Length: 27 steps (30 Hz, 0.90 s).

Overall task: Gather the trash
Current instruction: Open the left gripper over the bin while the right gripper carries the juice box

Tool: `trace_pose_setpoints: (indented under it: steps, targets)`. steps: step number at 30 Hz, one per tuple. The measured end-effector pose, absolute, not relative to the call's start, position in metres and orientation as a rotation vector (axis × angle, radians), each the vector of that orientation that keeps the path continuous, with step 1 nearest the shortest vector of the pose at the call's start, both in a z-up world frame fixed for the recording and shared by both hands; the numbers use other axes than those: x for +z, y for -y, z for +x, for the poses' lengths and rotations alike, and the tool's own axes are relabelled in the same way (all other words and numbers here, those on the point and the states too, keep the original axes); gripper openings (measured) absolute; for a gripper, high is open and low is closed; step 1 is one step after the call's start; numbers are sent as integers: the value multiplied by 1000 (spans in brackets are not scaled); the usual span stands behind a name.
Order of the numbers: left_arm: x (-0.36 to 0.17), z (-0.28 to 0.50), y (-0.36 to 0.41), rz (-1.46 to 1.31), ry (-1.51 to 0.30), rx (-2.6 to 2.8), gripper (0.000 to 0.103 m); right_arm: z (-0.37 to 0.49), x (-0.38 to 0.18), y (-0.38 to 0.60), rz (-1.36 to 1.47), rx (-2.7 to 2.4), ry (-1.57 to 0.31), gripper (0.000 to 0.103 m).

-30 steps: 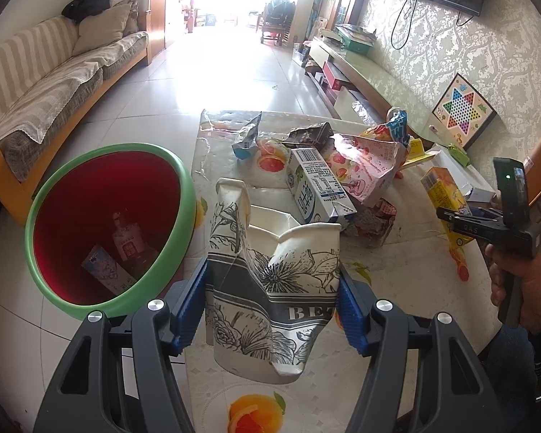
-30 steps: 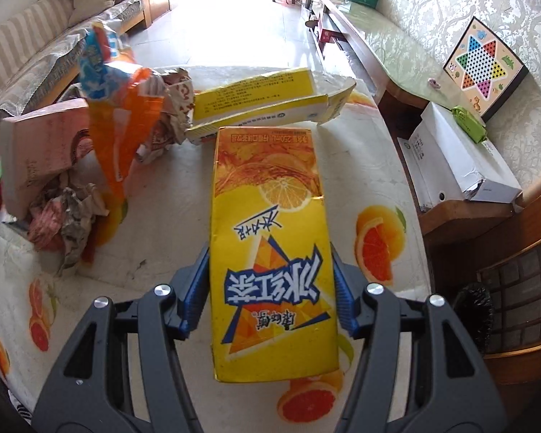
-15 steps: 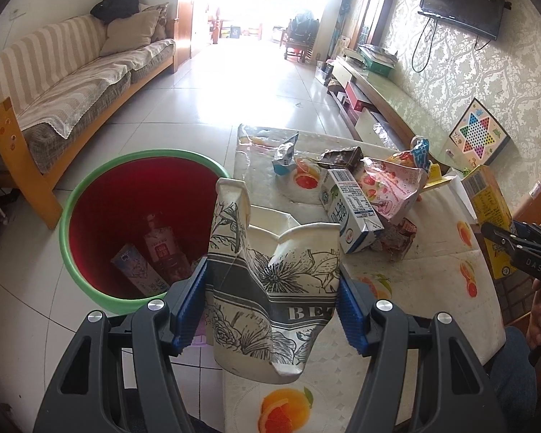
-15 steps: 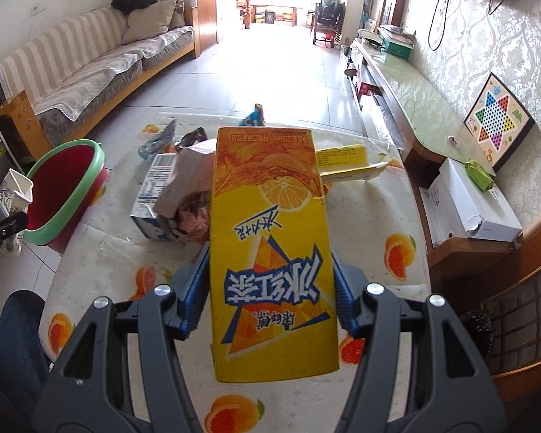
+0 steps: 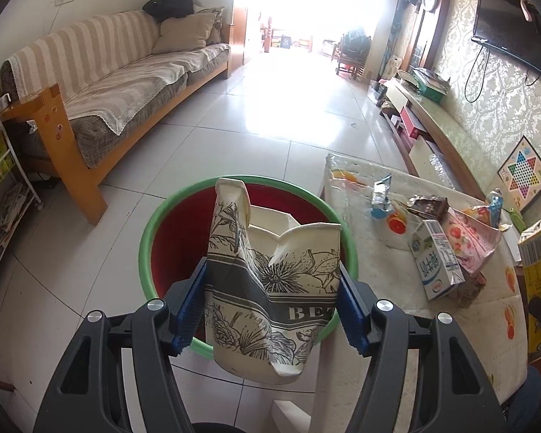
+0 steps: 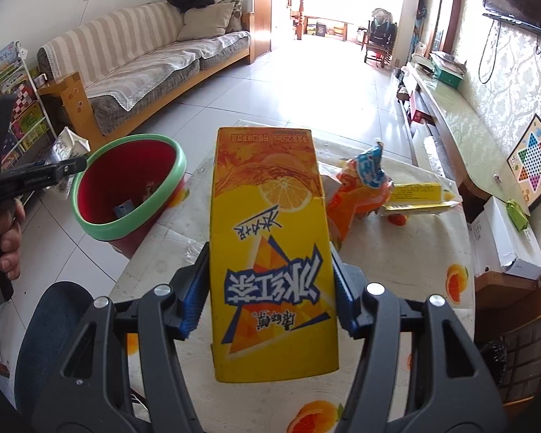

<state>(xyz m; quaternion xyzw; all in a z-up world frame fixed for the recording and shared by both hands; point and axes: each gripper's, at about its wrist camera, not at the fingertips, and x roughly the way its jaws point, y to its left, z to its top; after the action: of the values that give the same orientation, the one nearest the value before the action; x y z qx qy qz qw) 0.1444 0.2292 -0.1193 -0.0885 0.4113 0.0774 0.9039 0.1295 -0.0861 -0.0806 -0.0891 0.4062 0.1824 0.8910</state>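
My left gripper [image 5: 272, 301] is shut on a crumpled paper cup [image 5: 270, 281] with a black flower print, held over the near rim of the red bin with a green rim [image 5: 148, 238]. My right gripper [image 6: 268, 297] is shut on a yellow iced-tea carton [image 6: 270, 249], held above the table [image 6: 396, 252]. From the right wrist view the bin [image 6: 90, 216] stands on the floor left of the table, with the left gripper and the cup [image 6: 66, 144] beside its far rim.
On the table lie a white milk carton [image 5: 436, 263], a pink bag [image 5: 472, 241], a brown wrapper [image 5: 429, 204], an orange snack bag [image 6: 360, 187] and a yellow box [image 6: 414, 198]. A sofa [image 5: 126, 83] stands at the left. A knee [image 6: 54, 324] shows lower left.
The left gripper has carried the cup leftward from over the table to over the bin. The right gripper has lifted the carton up and back from the table, so the bin has come into its view.
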Motion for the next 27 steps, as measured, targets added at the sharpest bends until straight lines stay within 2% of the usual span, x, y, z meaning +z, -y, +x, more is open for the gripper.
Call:
trace_pose_setpoints:
  steps: [4, 5, 6, 7, 8, 18, 27]
  targets:
    - [-124, 165, -245, -180, -864, 186, 64, 124, -80, 70, -202, 410, -834, 58]
    - [-125, 169, -248, -180, -868, 191, 68, 123, -80, 67, -202, 415, -836, 58]
    - [-126, 173, -250, -175, -878, 200, 75, 123, -81, 65, -206, 419, -837, 58]
    - [-126, 176, -251, -168, -881, 208, 90, 122, -82, 63, -212, 423, -838, 58]
    - [-125, 175, -251, -158, -871, 214, 95, 122, -83, 61, -215, 426, -840, 58]
    - [-125, 135, -246, -148, -856, 211, 95, 130, -86, 30, -233, 478, -844, 58]
    - [-118, 73, -268, -200, -826, 256, 95, 164, -73, -64, -248, 606, -790, 58]
